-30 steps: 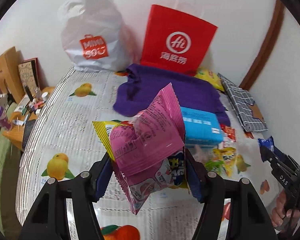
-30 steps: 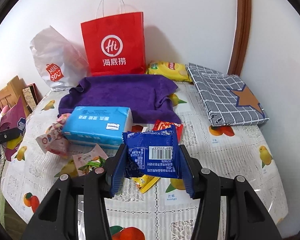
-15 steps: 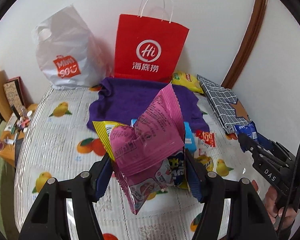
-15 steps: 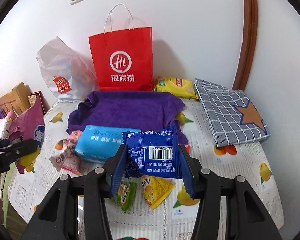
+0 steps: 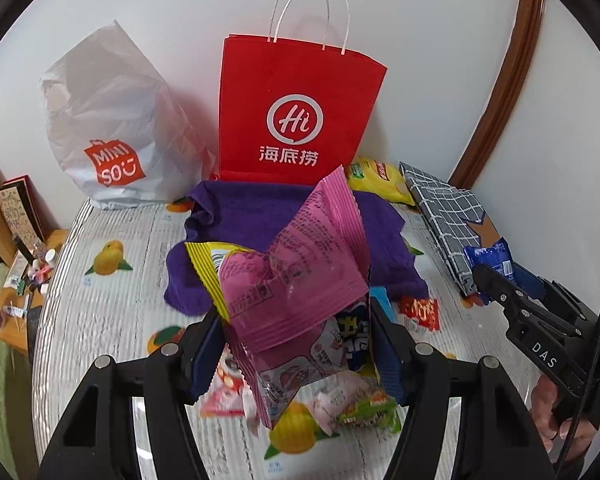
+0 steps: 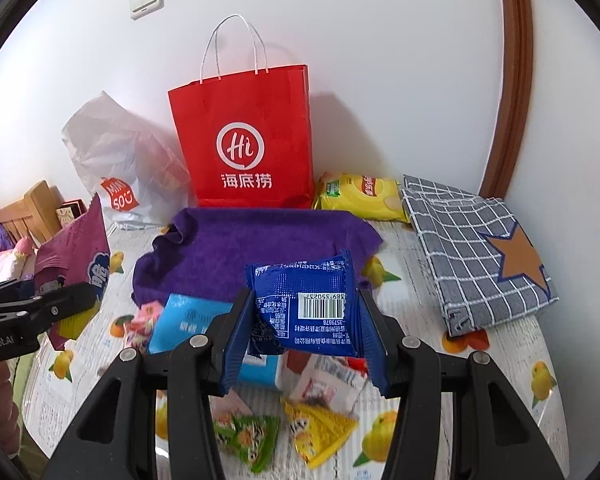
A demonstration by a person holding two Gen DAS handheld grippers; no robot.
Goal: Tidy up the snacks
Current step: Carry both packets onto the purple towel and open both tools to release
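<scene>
Beyond both tongs, a red paper bag [image 5: 300,116] stands upright against the wall, a white plastic bag [image 5: 116,128] beside it. A purple towel [image 6: 260,240] lies spread on the fruit-print worktop [image 5: 112,280] between the bags and the tongs. The left tongs [image 5: 296,344] are clamped on a pink snack packet [image 5: 296,280]. The right tongs [image 6: 304,320] are clamped on a blue snack packet [image 6: 312,304]. Small loose snacks [image 6: 320,432] lie beneath the right tongs.
</scene>
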